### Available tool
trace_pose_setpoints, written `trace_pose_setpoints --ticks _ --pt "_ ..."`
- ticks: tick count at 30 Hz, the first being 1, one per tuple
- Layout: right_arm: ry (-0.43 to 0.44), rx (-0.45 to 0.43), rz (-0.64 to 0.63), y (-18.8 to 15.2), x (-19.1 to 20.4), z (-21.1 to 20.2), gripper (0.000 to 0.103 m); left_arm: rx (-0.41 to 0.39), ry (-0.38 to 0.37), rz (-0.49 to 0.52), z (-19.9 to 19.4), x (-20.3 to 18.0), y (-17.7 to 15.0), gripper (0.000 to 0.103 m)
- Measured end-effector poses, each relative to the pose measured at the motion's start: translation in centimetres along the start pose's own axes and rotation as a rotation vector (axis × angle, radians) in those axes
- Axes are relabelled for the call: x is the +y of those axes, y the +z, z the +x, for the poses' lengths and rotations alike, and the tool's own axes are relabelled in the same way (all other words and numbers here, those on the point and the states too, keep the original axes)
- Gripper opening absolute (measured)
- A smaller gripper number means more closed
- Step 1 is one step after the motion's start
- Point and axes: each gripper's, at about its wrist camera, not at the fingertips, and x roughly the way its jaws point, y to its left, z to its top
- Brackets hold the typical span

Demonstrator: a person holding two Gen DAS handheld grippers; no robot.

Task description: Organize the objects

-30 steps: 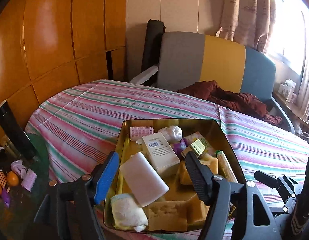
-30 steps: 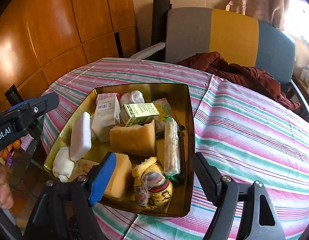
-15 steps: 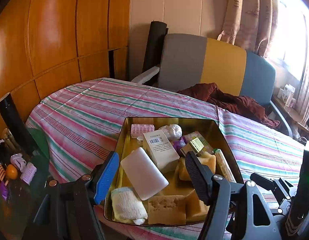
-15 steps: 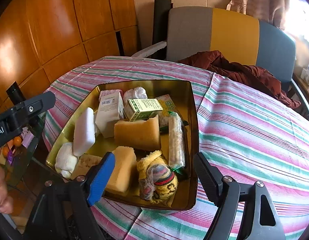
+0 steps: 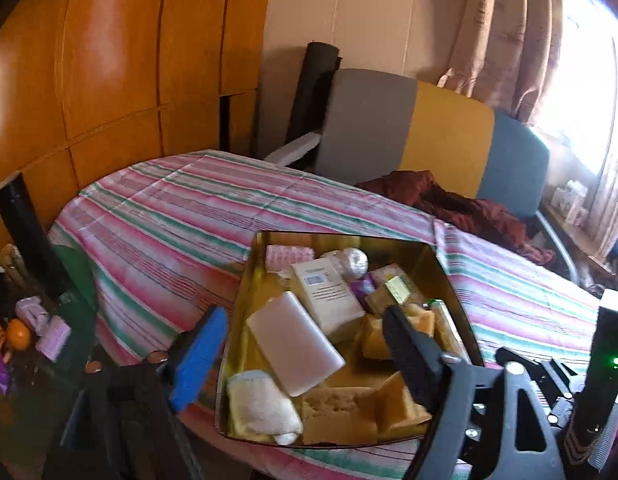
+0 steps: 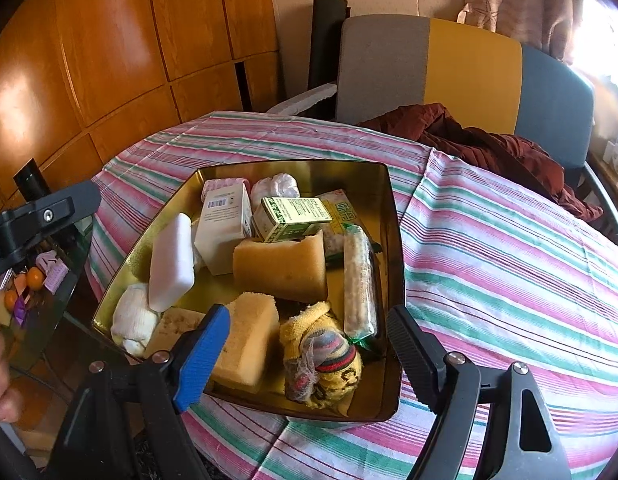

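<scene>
Tablecloth beyond the tin is your drop zone, striped and bare. Tin sits at the near table edge, packed w/ stuff, nothing pulled yet afaict. Both claws are spread wide and empty: left gripper hovers over the white bar, right gripper over the knit sock bundle. Pick top-layer items first imo. Take the sock straight up; it touches the sponge and the wrapped roll. Go slow so neighbors don't drag.
</scene>
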Motion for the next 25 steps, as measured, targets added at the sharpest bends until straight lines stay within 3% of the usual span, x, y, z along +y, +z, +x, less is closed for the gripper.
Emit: trace_pose_setpoints --ticks 7,25 --pt "0.010 -0.004 -0.006 -0.1 0.2 0.1 0.081 -0.007 0.094 0.029 0.2 -0.2 0.1 0.083" --pt "0.014 -0.011 0.004 0.0 -0.1 0.0 0.081 -0.023 0.094 0.094 0.2 -1.5 -0.8 0.081"
